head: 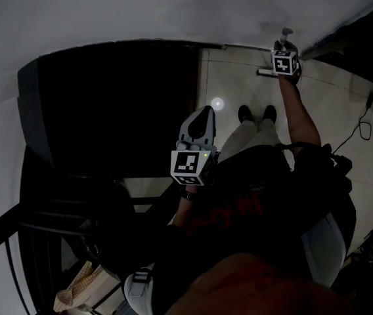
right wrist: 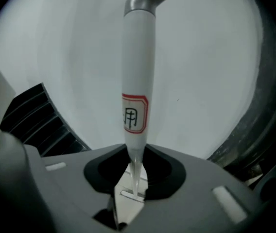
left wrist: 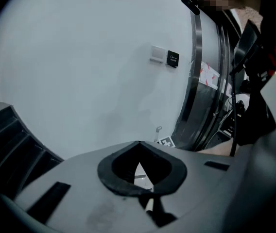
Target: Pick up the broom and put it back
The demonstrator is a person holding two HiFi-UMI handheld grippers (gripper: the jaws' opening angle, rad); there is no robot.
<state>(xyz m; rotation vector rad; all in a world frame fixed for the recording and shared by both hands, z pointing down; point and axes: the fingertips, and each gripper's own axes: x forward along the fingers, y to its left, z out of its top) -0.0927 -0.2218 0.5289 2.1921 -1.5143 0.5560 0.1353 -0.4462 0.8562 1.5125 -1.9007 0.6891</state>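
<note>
Broom [right wrist: 137,81] seems to stand upright close to the pale wall [right wrist: 215,81]. Its white handle, with a red-framed label and a grey hooked cap, rises straight out of the right tool [right wrist: 136,154], whose jaws are closed on it near the top end. The grasp looks made, but the brush end is hidden in every view, so I cannot tell whether it is off the floor [head: 331,104]. Lifting it and carrying it to its place seem left to do, and no view shows a hook or stand where it belongs. The left tool [left wrist: 138,143] hangs in front of the person's body, well apart from the broom, jaws together at the tips with nothing between them. A big black slatted cabinet [head: 108,104] fills the left side near the wall, a dark cable [head: 360,126] trails over the tiles on the right, and the person's shoes [head: 245,113] stand between the two. A switch plate [left wrist: 157,53] sits on the wall near a steel frame [left wrist: 198,81]. The cabinet's corner and the cable look the likeliest snags for a long handle swung round.
</note>
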